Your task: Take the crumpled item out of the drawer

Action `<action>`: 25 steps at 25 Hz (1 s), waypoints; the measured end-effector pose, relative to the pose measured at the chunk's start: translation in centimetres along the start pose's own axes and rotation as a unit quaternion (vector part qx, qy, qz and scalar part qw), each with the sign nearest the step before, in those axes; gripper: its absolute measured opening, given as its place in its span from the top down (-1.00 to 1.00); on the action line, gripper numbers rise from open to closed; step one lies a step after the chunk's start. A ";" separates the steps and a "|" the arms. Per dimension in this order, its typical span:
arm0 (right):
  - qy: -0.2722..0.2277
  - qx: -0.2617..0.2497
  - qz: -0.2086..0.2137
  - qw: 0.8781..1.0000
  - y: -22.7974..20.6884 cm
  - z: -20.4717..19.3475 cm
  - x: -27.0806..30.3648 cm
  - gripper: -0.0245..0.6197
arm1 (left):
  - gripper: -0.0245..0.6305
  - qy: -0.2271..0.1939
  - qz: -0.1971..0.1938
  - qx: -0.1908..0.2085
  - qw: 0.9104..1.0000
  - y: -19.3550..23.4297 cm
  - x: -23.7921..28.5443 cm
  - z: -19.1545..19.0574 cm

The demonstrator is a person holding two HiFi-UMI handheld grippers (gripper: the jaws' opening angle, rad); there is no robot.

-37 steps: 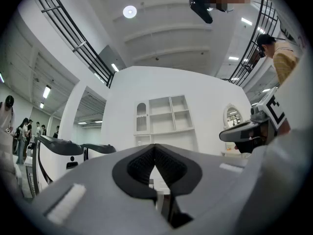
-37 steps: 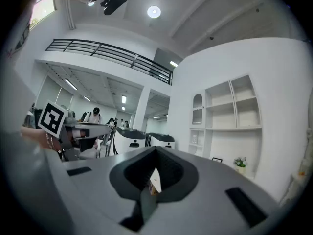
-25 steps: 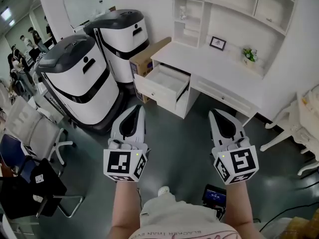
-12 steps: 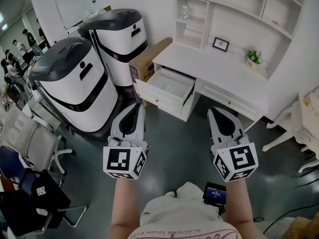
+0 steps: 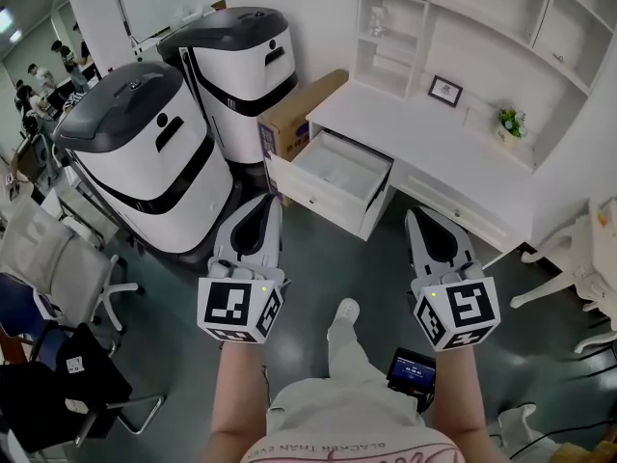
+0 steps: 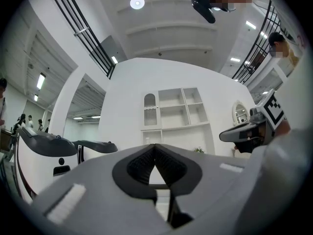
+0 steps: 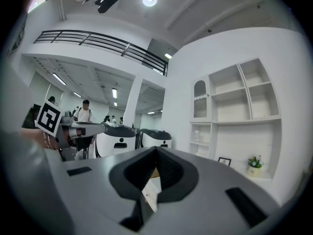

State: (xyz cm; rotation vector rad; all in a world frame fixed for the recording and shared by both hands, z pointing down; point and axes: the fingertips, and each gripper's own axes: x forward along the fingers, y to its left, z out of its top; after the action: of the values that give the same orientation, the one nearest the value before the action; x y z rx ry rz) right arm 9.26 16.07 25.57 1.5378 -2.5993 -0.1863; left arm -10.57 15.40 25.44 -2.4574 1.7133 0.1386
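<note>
Distance to the desk (image 5: 424, 133) is what has changed: over the last second the open drawer (image 5: 316, 195) has drifted from upper centre toward the middle of the head view and looks a little nearer, and one leg (image 5: 339, 340) now swings forward between our arms. We judge that we are still on the approach, with the reach not yet begun.

Both tools travel ahead of us, level and side by side. The left gripper (image 5: 267, 203) has its jaws pressed together with nothing between them, and the right gripper (image 5: 416, 216) is likewise closed and empty. Both would need to open before any pick.

Inside the drawer we see only pale bottom from here; we cannot make out the crumpled item.

Grey floor (image 5: 371, 258) lies bare between us and the desk. At left stand two large white-and-black machines (image 5: 145, 152), with a cardboard box (image 5: 294, 109) wedged beside the desk. White shelves (image 5: 463, 27) rise behind it, with a small picture frame (image 5: 444, 91) and a plant (image 5: 509, 122) on the desktop. Chairs (image 5: 48, 249) and distant people (image 5: 24, 85) fill the left edge.
</note>
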 end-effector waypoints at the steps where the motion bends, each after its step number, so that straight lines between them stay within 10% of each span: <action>1: 0.000 0.001 0.001 1.000 -0.4 -0.2 0.9 0.90 | 0.90 0.001 0.002 0.000 1.000 0.3 0.8 -0.3; 25: 0.035 0.018 0.030 0.999 -14.2 -5.2 27.0 0.90 | 0.90 0.041 0.035 -0.011 0.998 9.4 26.0 -8.4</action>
State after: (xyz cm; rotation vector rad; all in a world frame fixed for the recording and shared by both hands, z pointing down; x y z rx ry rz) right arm 9.43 -14.60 29.37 1.4486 -2.6037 -0.0794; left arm -10.40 -13.22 29.01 -2.4532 1.8411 0.0652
